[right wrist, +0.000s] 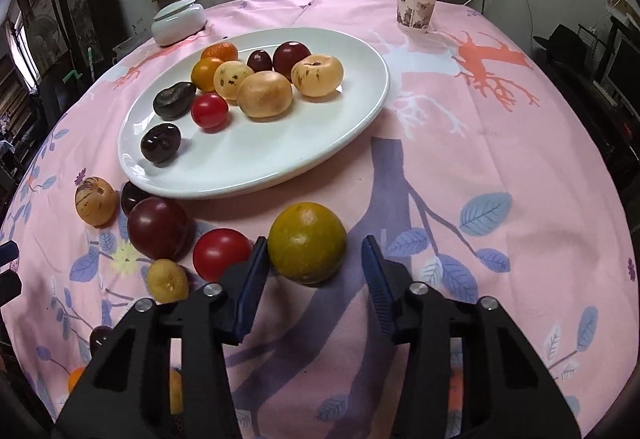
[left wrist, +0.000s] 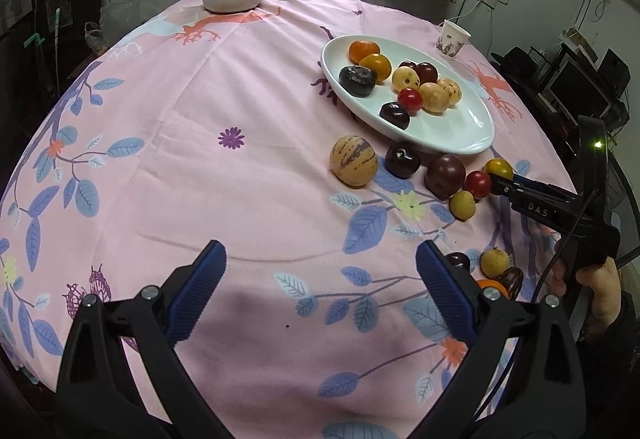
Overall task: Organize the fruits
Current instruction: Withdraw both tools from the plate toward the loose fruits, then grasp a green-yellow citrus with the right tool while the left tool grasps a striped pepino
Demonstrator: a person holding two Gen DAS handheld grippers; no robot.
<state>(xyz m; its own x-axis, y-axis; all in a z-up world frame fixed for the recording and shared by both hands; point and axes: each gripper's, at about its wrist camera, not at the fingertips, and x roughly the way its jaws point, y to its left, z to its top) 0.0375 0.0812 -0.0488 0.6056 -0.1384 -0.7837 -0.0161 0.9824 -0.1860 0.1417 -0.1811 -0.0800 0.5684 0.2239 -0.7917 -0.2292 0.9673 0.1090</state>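
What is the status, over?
Left gripper open, empty. Right gripper open around orange on cloth, not gripping. Tomato crowds one finger.

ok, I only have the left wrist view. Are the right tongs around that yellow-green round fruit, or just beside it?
Observer: Around it. In the right wrist view, the yellow-green round fruit sits between the fingers of the right tongs.
Operator: Gripped?
Observer: Not yet. One finger touches it, and the other shows a gap.
Operator: Red cherry tomato caught too?
Observer: No. The red cherry tomato lies outside the touching finger.
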